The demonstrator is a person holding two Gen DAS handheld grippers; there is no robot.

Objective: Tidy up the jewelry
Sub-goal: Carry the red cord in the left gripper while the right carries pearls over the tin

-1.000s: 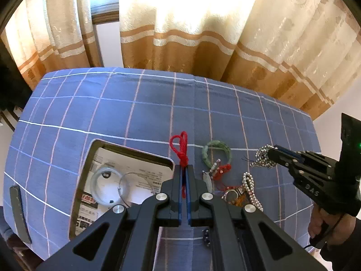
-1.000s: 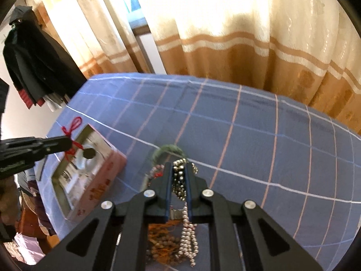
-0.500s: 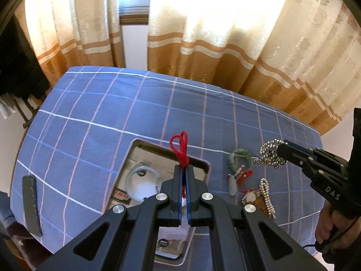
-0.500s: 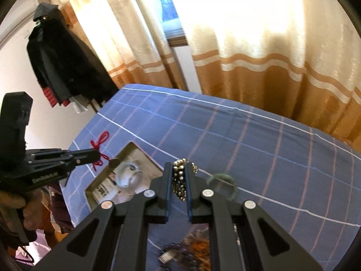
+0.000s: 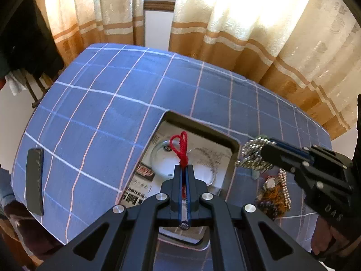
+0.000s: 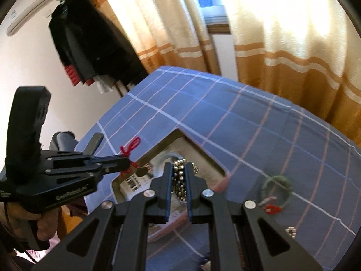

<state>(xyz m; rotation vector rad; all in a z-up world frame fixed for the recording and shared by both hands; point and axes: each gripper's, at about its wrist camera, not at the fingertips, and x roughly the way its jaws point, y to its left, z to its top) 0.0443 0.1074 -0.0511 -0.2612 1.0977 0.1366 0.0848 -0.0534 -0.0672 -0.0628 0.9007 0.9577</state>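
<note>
The left gripper [image 5: 184,169] is pinched nearly closed on a red cord [image 5: 180,147] and hangs above the open tin [image 5: 198,125] on the blue checked cloth [image 5: 94,103]. Its body reads "GenRobot.AI". The right gripper [image 6: 178,176], marked "DAS", clamps a bunch of silver beads [image 6: 179,180] just over the tin's right rim. Right of the tin lie a green bracelet [image 6: 276,189] and a bead heap [image 5: 274,197]. Printed paper [image 5: 137,197] lines the tin; its text is unreadable.
</note>
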